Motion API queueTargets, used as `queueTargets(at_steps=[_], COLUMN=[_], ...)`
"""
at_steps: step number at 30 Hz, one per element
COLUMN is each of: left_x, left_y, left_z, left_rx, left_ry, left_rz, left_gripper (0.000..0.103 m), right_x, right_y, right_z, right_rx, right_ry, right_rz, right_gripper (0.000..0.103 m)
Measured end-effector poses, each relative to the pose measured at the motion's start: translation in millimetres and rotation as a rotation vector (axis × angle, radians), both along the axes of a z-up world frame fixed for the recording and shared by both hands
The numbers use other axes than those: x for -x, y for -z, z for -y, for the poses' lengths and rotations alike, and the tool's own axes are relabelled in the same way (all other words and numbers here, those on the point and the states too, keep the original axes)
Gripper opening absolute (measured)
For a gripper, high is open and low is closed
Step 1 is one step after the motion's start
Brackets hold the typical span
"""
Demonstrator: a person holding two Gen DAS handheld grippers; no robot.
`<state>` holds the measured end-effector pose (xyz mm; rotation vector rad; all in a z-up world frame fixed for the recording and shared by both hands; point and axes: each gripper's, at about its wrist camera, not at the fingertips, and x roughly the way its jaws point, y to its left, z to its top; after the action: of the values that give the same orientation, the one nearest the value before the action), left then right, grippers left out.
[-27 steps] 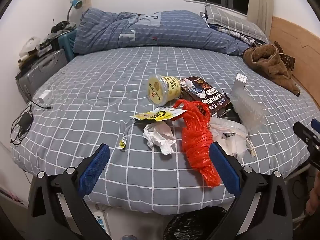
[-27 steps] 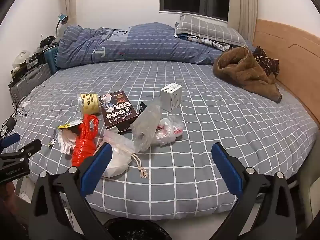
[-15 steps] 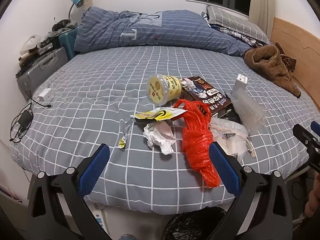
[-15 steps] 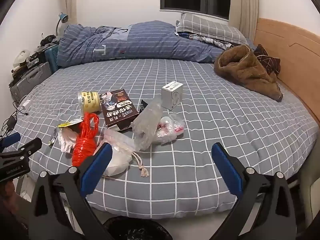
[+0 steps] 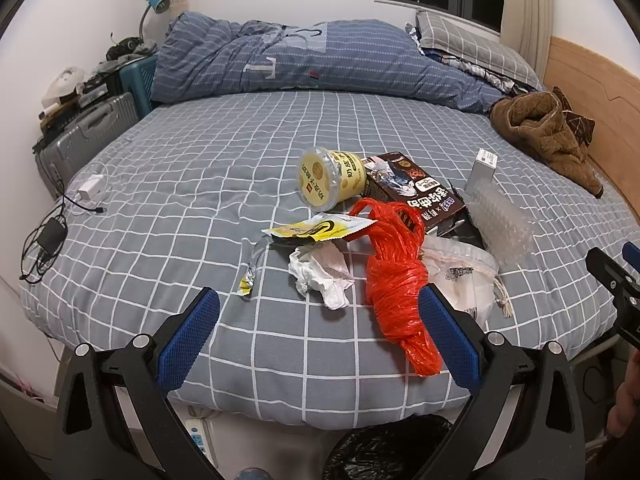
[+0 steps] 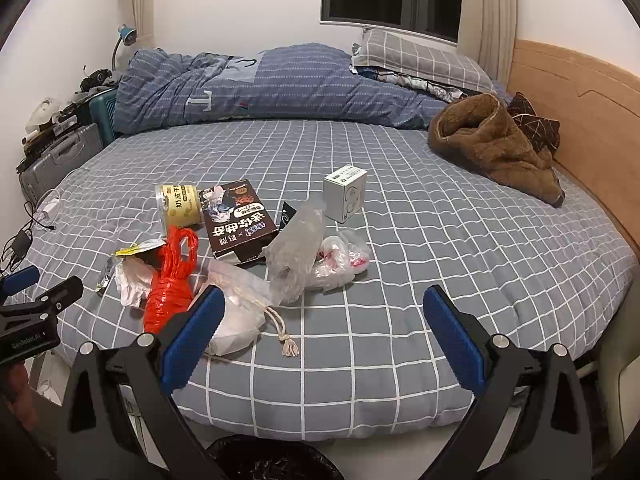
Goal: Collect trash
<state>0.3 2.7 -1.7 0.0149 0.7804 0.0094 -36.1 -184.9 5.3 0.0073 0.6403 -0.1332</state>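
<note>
Nothing looks collected yet: judging from how things lie, all of your trash is still on the bed (image 5: pixel 168 184), gathered in one loose pile near its front edge. In the left wrist view the pile sits ahead of you around twelve to one o'clock. The yellow cup (image 5: pixel 330 178) lies on its side at the far end, touching the dark snack box (image 5: pixel 416 196) to its right. Nearer to you are the yellow wrapper (image 5: pixel 320 229), the crumpled white tissue (image 5: pixel 320 274) and the red plastic bag (image 5: pixel 396 280), which stretches toward the bed's edge. A white drawstring pouch (image 5: pixel 466 280) lies just beside the red bag at about two o'clock, with clear bubble wrap (image 5: pixel 500 220) and a small white box (image 5: pixel 482 168) beyond it. From the right wrist view a clear bag with red print (image 6: pixel 340 262) shows too, at roughly eleven o'clock.

The black-lined bin (image 6: pixel 268 460) stands on the floor below the bed's edge, at six o'clock in both views. What it holds cannot be told.

Your left hand-held gripper (image 5: pixel 320 336) hangs over the bed's front edge, tilted down toward the pile, its jaws spread wide with nothing between them; the tissue and red bag lie just past its tips. Your right hand-held gripper (image 6: pixel 320 334) is likewise angled down, gaping wide and empty, with the pouch beside its left finger. Everything remains to be picked up.
</note>
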Motion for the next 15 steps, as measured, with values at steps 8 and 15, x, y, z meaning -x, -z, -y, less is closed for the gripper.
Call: queueTargets(at_steps=[8,15], left_x=[-2.0,-2.6], left_y=[1.5,2.5], left_z=[1.4,3.1], left_rx=[0.005,0.002], left_ry=[0.001,0.004], left_rz=[-0.005,-0.005], left_gripper=[0.097,0.097], right_x=[-0.1,-1.1], right_y=[0.3,0.2], right_z=[0.9,2.3], right_rx=[0.005,0.006], right_ry=[0.004,0.007], right_rz=[0.001,0.0], right_gripper=[0.095,0.095])
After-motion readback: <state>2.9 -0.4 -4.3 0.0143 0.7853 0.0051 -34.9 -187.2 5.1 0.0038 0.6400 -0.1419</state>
